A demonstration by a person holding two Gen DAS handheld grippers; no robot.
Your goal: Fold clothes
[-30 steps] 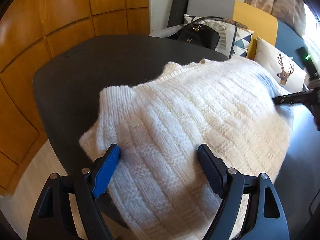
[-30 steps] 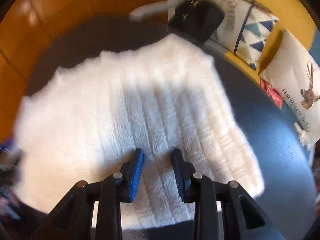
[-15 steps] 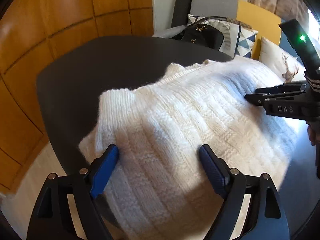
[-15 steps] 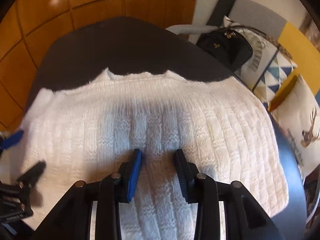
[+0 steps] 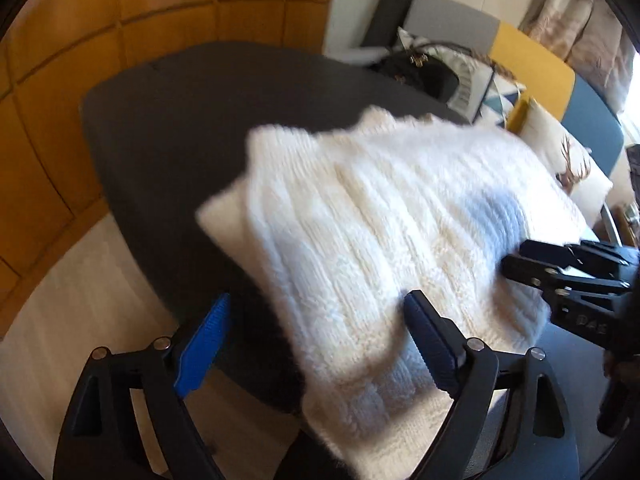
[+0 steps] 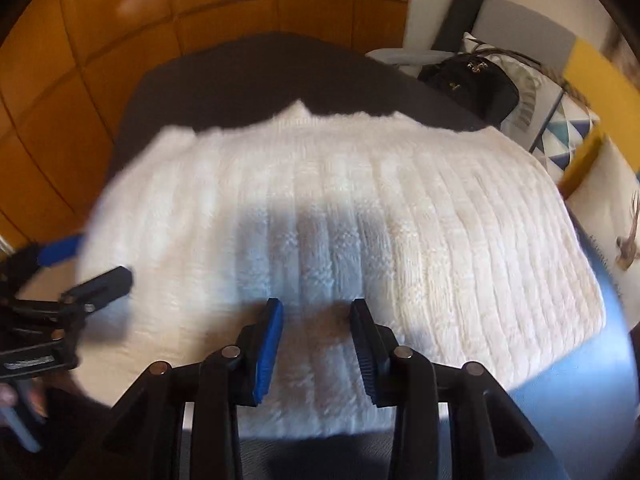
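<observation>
We note the white sweater (image 6: pixel 340 216) lying broadside on the desk (image 6: pixel 248 76) — left gripper (image 5: pixel 316 344), jaws opening and gripping nothing, at its left end, right gripper (image 6: pixel 316 340) part-open and empty above its near-edge middle.

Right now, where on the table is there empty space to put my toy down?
The dark table is bare along its far side, between the white knitted sweater and the wooden wall panels, and at its far left corner. The near half is crowded: the sweater covers it, with the left gripper, its jaws opening, and the right gripper over it.
</observation>
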